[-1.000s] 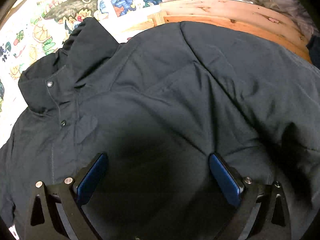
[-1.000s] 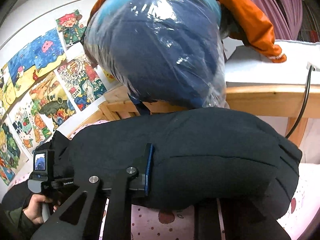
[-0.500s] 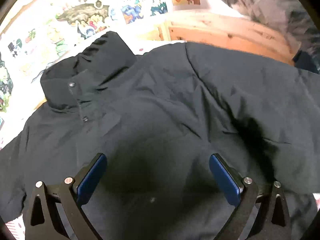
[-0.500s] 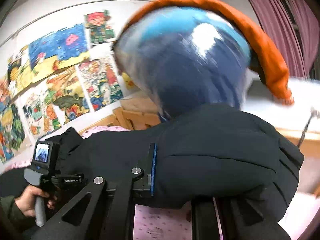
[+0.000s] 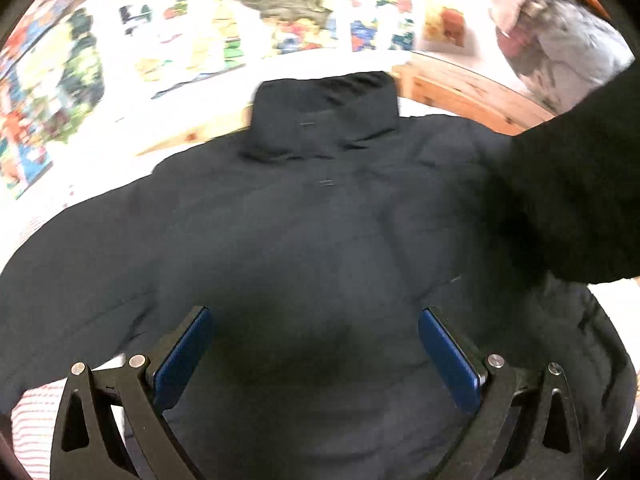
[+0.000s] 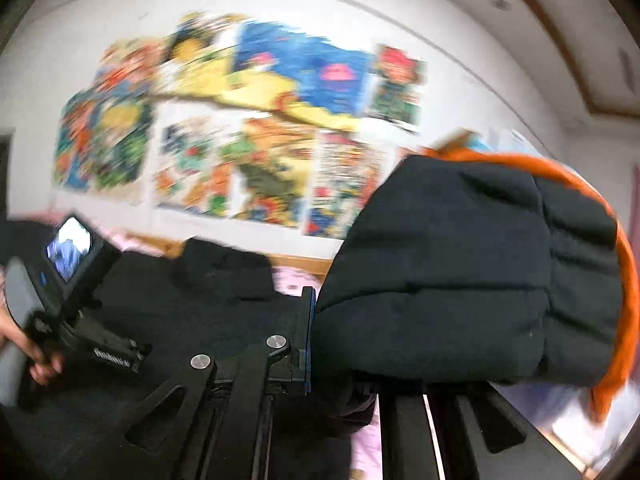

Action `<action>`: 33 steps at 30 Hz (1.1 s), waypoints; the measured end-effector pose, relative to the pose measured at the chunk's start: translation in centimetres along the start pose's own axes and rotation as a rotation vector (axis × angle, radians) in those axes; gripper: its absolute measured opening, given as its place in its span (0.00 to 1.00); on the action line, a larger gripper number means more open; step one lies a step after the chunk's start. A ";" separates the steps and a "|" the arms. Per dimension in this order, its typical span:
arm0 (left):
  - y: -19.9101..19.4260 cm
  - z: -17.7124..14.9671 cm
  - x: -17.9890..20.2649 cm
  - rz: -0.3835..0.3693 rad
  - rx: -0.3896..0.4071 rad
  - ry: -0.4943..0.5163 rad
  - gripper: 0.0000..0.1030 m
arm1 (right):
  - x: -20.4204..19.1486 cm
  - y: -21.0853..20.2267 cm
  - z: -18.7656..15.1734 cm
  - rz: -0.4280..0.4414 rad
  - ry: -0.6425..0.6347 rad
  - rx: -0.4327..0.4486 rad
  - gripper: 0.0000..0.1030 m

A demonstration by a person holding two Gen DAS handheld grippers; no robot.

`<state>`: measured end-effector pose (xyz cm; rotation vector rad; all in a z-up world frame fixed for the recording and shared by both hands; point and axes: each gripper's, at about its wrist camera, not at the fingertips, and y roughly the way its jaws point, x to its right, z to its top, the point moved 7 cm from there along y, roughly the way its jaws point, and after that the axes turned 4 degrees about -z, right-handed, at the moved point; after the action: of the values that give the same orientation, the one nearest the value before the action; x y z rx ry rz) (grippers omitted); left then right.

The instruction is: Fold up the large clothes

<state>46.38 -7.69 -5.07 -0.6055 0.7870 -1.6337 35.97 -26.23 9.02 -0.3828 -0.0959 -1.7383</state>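
Left wrist view shows the dark jacket (image 5: 304, 240) spread flat on the bed, collar away, with the left tool (image 5: 316, 356) wide above its chest. The right tool (image 6: 344, 344) is clamped on the sleeve (image 6: 460, 276), lifted, likely to fold it inward.

Blurred wall drawings (image 6: 256, 128) — details unreadable; jacket (image 5: 304, 240) cut off below; right gripper (image 6: 344, 368) far finger buried in sleeve.

My jacket (image 5: 320, 240): matt dark puffy cloth, quilted sleeve (image 6: 460, 280) at right. My left gripper (image 5: 316, 352): matt black plastic, blue ribbed pads (image 5: 182, 354), shiny metal screws. Upper-right bed frame (image 5: 460, 88): bare wood.
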 end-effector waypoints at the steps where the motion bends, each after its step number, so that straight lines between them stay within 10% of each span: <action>1: -0.5 -0.5 -1.4 0.009 0.005 -0.013 1.00 | -2.0 0.1 0.3 0.027 -0.034 -0.007 0.09; 11: -3.3 -6.8 -14.2 0.002 0.023 -0.227 1.00 | -18.5 1.0 -5.9 0.247 -0.310 -0.197 0.09; 19: -3.3 -9.6 -17.8 -0.268 0.078 -0.416 1.00 | -26.1 0.3 -12.7 0.317 -0.569 -0.392 0.18; 25: -1.5 -9.5 -16.2 -0.453 0.068 -0.436 0.99 | -24.3 -4.2 -13.0 0.386 -0.486 -0.415 0.42; 31: 2.4 -9.2 -13.9 -0.371 -0.064 -0.312 0.91 | -18.9 -8.5 -14.2 0.484 -0.256 -0.450 0.60; 33: 3.8 -9.4 -13.5 -0.348 -0.121 -0.300 0.71 | -16.8 -8.8 -14.6 0.486 -0.217 -0.446 0.62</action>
<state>44.40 6.73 -13.63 -1.0943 0.5827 -1.7592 27.15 -12.59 -8.59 -0.8478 0.2191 -1.2223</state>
